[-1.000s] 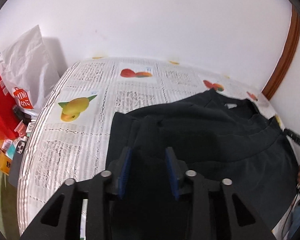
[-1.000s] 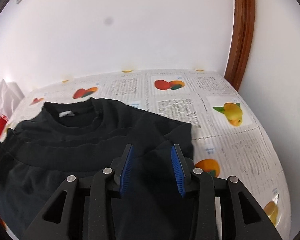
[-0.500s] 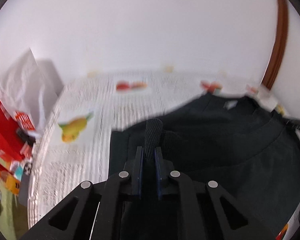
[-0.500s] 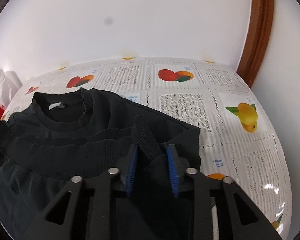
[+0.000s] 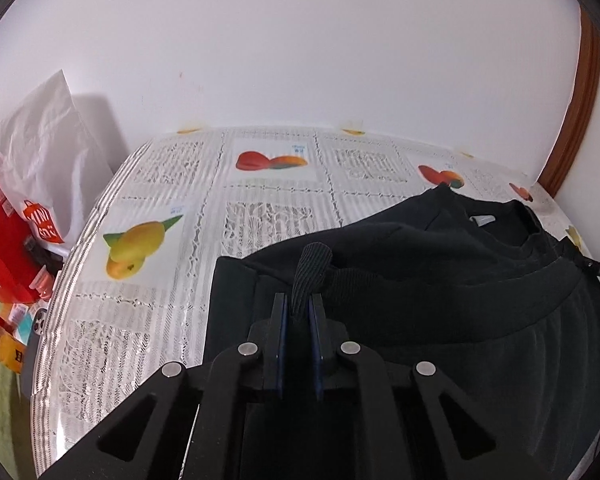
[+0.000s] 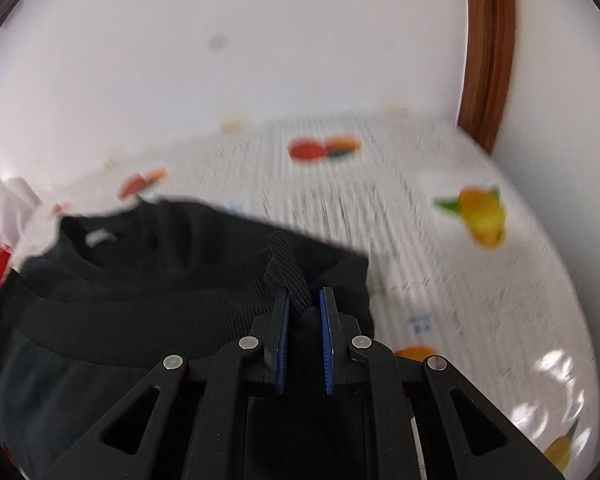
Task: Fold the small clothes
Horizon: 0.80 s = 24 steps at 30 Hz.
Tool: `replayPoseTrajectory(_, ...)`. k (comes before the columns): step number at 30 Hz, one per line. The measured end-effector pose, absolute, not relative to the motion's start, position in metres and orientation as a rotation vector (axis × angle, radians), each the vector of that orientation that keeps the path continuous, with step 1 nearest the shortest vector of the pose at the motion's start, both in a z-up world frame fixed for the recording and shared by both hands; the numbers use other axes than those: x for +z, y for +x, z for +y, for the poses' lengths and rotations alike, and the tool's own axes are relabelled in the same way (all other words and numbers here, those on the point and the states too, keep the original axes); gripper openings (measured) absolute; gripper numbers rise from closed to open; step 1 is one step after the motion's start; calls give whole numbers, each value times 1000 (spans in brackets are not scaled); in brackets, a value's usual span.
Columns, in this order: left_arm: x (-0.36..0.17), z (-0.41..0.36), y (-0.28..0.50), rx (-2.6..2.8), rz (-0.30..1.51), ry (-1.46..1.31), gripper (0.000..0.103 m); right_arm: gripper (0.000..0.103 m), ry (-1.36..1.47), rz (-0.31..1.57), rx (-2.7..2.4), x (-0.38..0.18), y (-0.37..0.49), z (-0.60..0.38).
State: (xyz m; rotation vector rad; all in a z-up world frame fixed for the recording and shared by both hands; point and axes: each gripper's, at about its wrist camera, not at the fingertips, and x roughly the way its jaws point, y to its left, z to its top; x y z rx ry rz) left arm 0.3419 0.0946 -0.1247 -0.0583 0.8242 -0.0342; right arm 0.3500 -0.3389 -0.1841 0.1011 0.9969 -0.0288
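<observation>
A black sweatshirt (image 5: 460, 280) lies on the fruit-print tablecloth (image 5: 160, 280), its neck with a white label toward the far side. My left gripper (image 5: 299, 300) is shut on a raised fold of the ribbed hem (image 5: 312, 268) at the garment's left side. In the right wrist view the same sweatshirt (image 6: 160, 272) fills the lower left. My right gripper (image 6: 305, 294) is closing on a ribbed fold (image 6: 286, 268) that stands up between its blue pads, at the garment's right side. That view is blurred by motion.
A white shopping bag (image 5: 48, 148) and a red box (image 5: 0, 240) stand beyond the table's left edge. A brown wooden frame (image 6: 488, 48) runs up the wall at the far right corner. Bare tablecloth (image 6: 440, 280) lies right of the garment.
Both grippers went from open over the flat sweatshirt to closed on pinched ribbed folds. Both folds now stand up between the pads, and the right wrist view has shifted.
</observation>
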Motion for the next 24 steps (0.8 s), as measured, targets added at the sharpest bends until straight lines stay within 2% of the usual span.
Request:
replayPoseTrajectory(5, -124, 97, 341, -40, 858, -67, 16, 21, 102, 992, -28, -169, 340, -339)
replayPoseTrajectory(9, -118, 101, 324, -68, 868, -79, 20, 38, 62, 973, -50, -150, 305, -340)
replayPoseTrajectory(11, -117, 104, 313, -80, 873, -80, 29, 46, 57, 982, -58, -146, 285, -343)
replayPoseTrajectory(13, -120, 110, 297, -97, 892, -93, 37, 47, 68, 1013, -45, -149, 264, -348)
replayPoseTrajectory(18, -131, 125, 258, -74, 937, -117, 38, 48, 114, 1092, -62, -168, 235, -356)
replayPoseTrajectory(24, -123, 138, 212, -76, 983, -173, 38, 48, 50, 1081, -76, -156, 219, -344)
